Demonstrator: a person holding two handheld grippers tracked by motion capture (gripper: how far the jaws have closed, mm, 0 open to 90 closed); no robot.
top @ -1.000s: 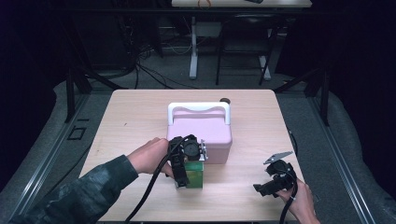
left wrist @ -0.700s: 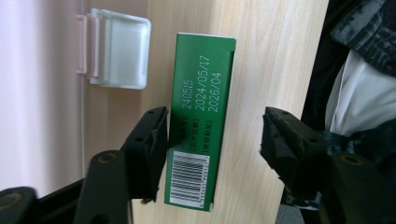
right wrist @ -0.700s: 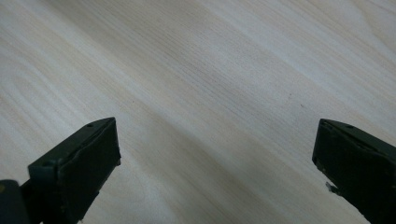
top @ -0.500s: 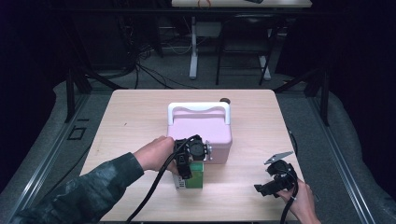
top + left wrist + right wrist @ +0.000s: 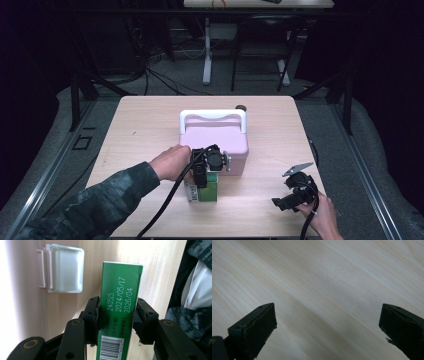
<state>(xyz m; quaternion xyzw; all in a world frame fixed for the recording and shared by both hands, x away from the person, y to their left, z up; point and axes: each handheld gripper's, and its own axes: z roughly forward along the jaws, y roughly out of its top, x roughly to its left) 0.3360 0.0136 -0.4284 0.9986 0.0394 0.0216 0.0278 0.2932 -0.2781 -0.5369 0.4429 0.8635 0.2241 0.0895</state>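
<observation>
The left gripper (image 5: 116, 322) is clamping a green carton (image 5: 120, 312) from both sides, its black pads pressing flat against the carton's long faces. White printed dates and a barcode are showing on the face between the jaws. In the high view the left gripper (image 5: 206, 167) is sitting on top of the carton (image 5: 206, 189), which is standing on the table (image 5: 145, 125) just in front of the pink box (image 5: 215, 137) — whether the two are touching is hard to tell. The box's white latch (image 5: 63, 268) is lying just beside the carton's far end in the left gripper view, and its white handle (image 5: 212, 116) is standing upright over the lid. A small dark round thing (image 5: 241, 107) is resting behind the box, too small to make out.

The right gripper (image 5: 295, 192) is hovering near the table's near right corner, well apart from the carton. In its own view the right gripper (image 5: 327, 322) is holding its jaws wide apart over bare wood — nothing is sitting between them.
</observation>
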